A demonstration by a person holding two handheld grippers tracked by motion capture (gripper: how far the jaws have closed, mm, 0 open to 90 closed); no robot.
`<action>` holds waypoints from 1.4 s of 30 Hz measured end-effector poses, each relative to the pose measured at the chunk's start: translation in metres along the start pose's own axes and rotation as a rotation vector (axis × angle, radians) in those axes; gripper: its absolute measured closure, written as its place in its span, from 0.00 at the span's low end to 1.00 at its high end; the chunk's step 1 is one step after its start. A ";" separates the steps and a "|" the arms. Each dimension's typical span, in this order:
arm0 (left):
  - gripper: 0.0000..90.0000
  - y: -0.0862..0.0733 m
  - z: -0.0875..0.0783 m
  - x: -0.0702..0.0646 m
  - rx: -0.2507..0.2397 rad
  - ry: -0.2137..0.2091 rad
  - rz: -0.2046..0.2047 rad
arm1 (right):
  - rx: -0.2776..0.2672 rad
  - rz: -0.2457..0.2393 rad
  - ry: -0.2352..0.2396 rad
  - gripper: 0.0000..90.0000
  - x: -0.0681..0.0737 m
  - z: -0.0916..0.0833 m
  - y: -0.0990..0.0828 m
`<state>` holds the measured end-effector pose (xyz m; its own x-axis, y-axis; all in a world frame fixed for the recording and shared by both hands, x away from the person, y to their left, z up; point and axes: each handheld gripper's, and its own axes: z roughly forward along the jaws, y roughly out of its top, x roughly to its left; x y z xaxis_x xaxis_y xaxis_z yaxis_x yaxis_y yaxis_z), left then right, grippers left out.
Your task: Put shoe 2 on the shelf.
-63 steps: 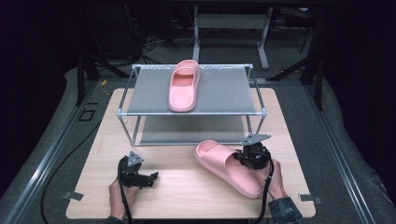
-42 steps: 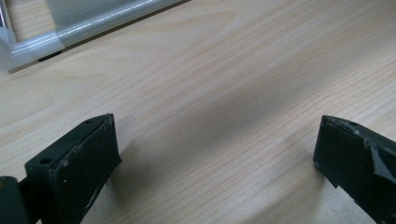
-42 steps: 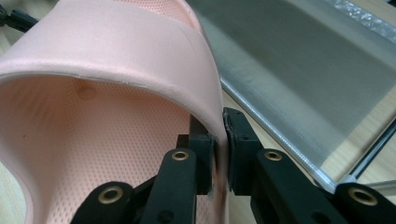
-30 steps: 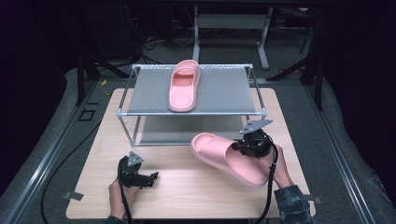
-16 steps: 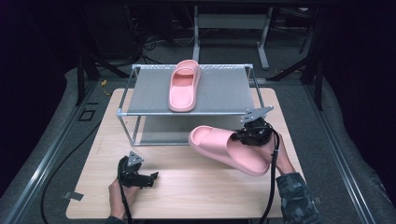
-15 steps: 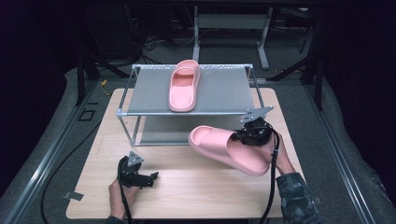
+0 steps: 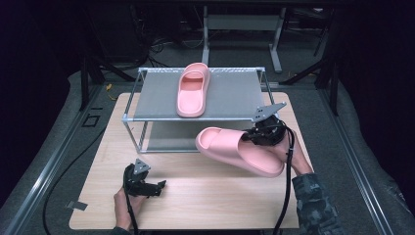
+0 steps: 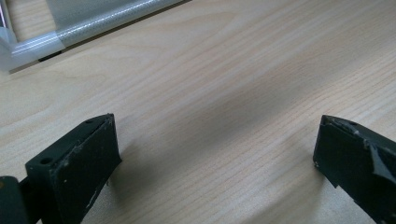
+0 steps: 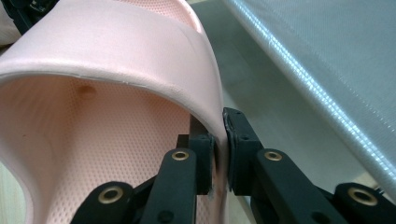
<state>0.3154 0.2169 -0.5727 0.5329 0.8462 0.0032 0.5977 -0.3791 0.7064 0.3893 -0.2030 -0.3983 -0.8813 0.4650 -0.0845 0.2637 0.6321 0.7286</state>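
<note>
I'm working in what looks like a lab or recording studio, not a home. A bare wooden tabletop (image 7: 205,196) sits on grey carpet (image 7: 63,147), boxed in by aluminium rails (image 7: 46,171) at 9 and 3 o'clock. Black cables (image 7: 161,46) lie loose on the floor at 12 o'clock, beside the feet of a metal stand (image 7: 240,22). Everything beyond is blacked out.

The pale wooden tabletop (image 7: 205,196) is evenly lit from above, its surroundings nearly black; the high view is soft, the close views sharper.
</note>
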 end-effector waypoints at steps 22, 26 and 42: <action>0.00 0.000 0.000 0.000 0.000 0.000 0.002 | -0.045 -0.022 -0.031 0.92 -0.005 -0.039 0.032; 0.00 0.000 0.000 0.000 0.000 0.001 -0.001 | -0.025 -0.009 -0.057 0.92 -0.009 -0.042 0.036; 0.01 0.000 0.000 0.000 -0.002 0.001 -0.002 | -0.052 0.053 -0.145 0.92 -0.021 -0.051 0.053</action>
<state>0.3154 0.2172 -0.5726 0.5310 0.8474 0.0021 0.5979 -0.3764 0.7077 0.4014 -0.2112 -0.3235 -0.8001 0.5835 -0.1393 0.2840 0.5729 0.7688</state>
